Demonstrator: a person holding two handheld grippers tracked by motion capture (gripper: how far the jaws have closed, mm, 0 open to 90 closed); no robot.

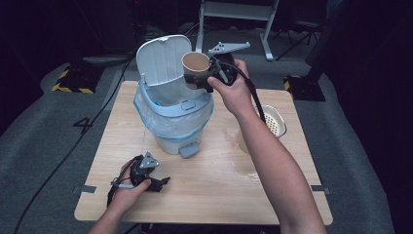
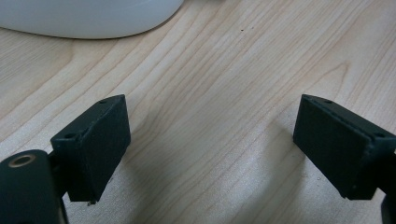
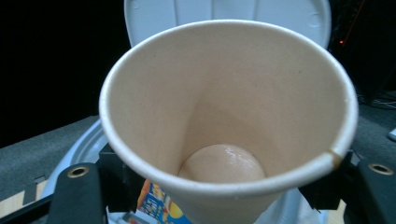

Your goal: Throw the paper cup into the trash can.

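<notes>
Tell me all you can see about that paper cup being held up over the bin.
The paper cup is plain tan inside and out, with a rolled rim and a visible side seam. It looks empty, its round bottom glistening slightly as if wet. The right gripper clamps it from both sides, tipping its mouth toward the camera. It hangs above the open pedal bin, in front of the raised lid, touching nothing but the jaws.

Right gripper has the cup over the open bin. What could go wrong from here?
1. The paper cup, tilted on its side in the right gripper, looks wet at the bottom in the right gripper view; drops may land on the table rather than in the bin.
2. The raised lid stands just behind the cup; a knock might swing it shut.
</notes>
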